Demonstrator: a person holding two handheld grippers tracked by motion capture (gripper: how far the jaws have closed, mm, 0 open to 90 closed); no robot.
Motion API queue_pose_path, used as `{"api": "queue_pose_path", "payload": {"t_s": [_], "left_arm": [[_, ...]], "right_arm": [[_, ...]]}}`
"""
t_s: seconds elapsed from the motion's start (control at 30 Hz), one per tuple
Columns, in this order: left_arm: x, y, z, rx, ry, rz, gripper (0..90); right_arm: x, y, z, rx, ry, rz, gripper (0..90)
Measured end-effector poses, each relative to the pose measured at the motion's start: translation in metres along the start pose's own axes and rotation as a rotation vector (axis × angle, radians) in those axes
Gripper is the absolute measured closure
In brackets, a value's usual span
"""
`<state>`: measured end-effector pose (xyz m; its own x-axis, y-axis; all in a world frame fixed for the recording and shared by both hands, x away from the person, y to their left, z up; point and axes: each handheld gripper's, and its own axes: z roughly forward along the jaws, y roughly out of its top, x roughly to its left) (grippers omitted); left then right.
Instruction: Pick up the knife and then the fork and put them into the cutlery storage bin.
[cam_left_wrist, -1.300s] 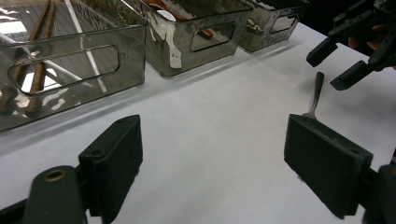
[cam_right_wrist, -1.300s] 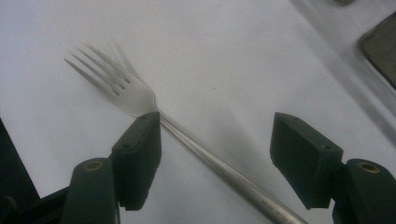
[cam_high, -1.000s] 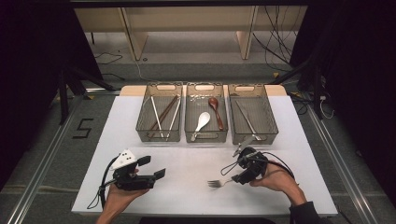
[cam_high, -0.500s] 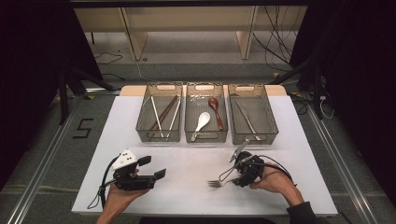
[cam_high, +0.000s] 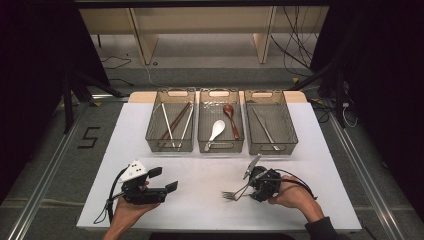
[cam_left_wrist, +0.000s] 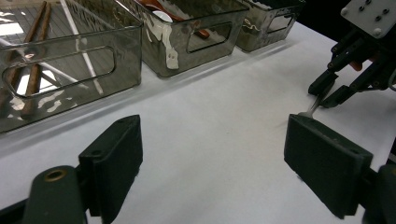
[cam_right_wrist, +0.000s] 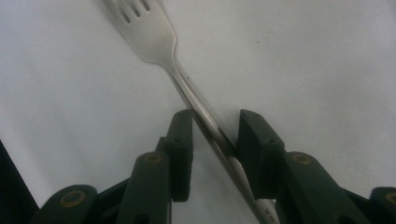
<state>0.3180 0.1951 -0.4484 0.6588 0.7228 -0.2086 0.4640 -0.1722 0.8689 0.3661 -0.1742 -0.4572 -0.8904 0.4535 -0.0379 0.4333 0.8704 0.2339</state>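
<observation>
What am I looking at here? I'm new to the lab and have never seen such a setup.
A person at a white table holds a hand-operated two-jaw gripper in each hand. One camera looks down from above; one more rides on each gripper, looking along its black jaws. At the far side stand three smoky clear plastic bins: chopsticks in the left one, spoons in the middle one, a thin metal utensil in the right one. The right gripper has just been closing around the handle of a silver metal fork lying on the table. The left gripper rests open, with nothing between its jaws.
</observation>
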Motion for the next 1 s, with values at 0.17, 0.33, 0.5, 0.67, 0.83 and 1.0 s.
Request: {"api": "queue_pose_path", "payload": {"t_s": [0.17,0.33,0.5,0.67,0.83,1.0], "left_arm": [[-0.0002,0.0000,0.0002,0.000,-0.001,0.000,19.1],[-0.0003,0.0001,0.0001,0.001,0.000,0.001,19.1],[-0.0006,0.0002,0.0005,-0.002,0.001,0.000,19.1],[-0.0008,0.0004,0.0007,0.000,0.001,0.003,19.2],[-0.0008,0.0005,0.0005,-0.002,0.001,0.001,19.2],[-0.0002,0.0004,0.0000,-0.002,0.002,0.001,19.2]], "right_arm": [[0.0033,0.0018,0.0002,0.010,0.007,-0.019,77.1],[0.0037,0.0023,0.0004,0.013,0.017,-0.019,80.8],[0.0039,0.0045,0.0003,0.033,0.024,-0.025,83.5],[0.0045,0.0059,0.0003,0.039,0.019,-0.023,83.9],[0.0029,0.0052,-0.0001,0.034,0.031,-0.011,84.3],[0.0021,0.0055,-0.0025,0.016,0.034,-0.007,84.4]]}}
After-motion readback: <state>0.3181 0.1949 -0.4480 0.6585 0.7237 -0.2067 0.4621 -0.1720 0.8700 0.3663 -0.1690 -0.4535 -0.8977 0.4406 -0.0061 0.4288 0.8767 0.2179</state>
